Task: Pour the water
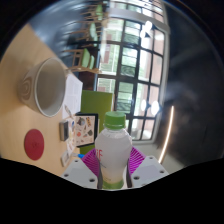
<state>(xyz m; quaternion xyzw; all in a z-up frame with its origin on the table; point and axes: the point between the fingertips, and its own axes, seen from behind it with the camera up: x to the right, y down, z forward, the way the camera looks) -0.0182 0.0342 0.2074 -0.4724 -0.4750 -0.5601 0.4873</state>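
Green-capped bottle [114,152] in tilted gripper [113,170]

Single view, riding on the tool [112,172], facing forward along its fingers, very near bottle [114,150], tilted over counter [22,60].

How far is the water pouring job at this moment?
Done: the fingers are closed on the bottle, which looks lifted and tilted. In hand: carrying it towards the white cup on the table. Left: the green cap is on the bottle, and no water is flowing, so the pouring has not started.
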